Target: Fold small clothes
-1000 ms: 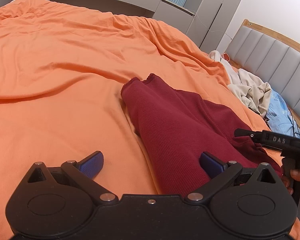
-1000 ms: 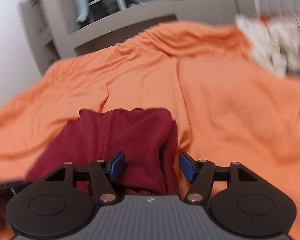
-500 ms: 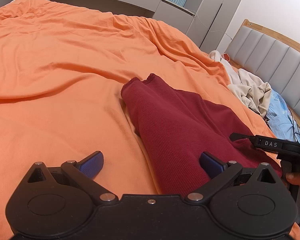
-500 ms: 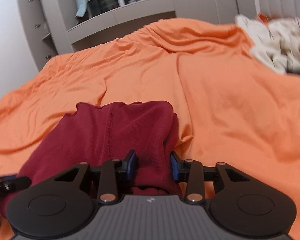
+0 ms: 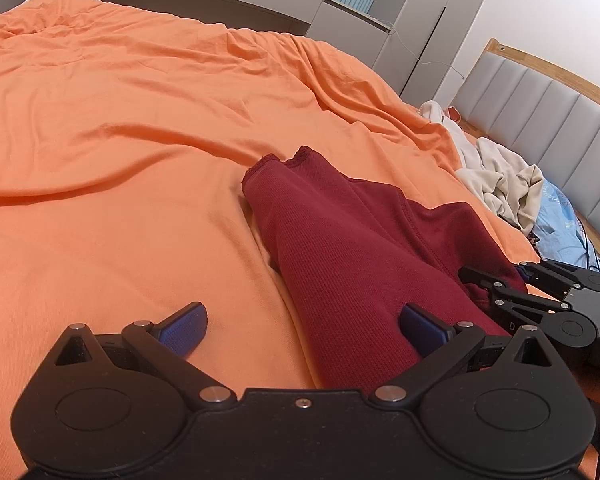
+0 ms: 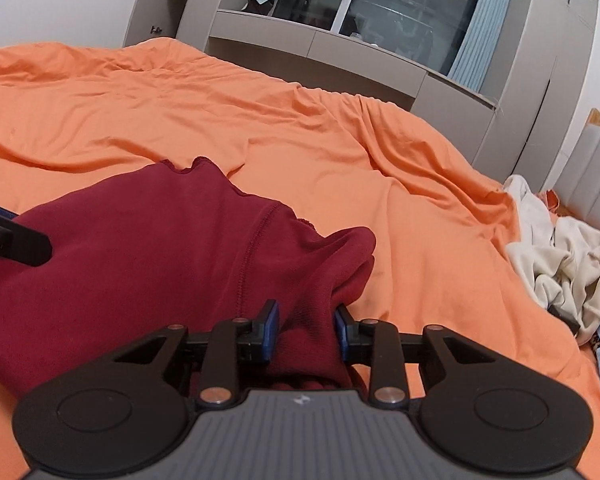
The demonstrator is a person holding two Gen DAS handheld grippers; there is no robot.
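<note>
Dark red garment (image 5: 340, 264) on orange bed cover (image 5: 120, 128), ahead of both grippers.
Right gripper (image 6: 306, 330) pinches a bunched fold at the garment's near edge. Left gripper (image 5: 302, 326) spread wide, its right finger (image 5: 422, 330) on the cloth, its left on the cover. Pale clothes (image 6: 564, 264) heaped far right.
</note>
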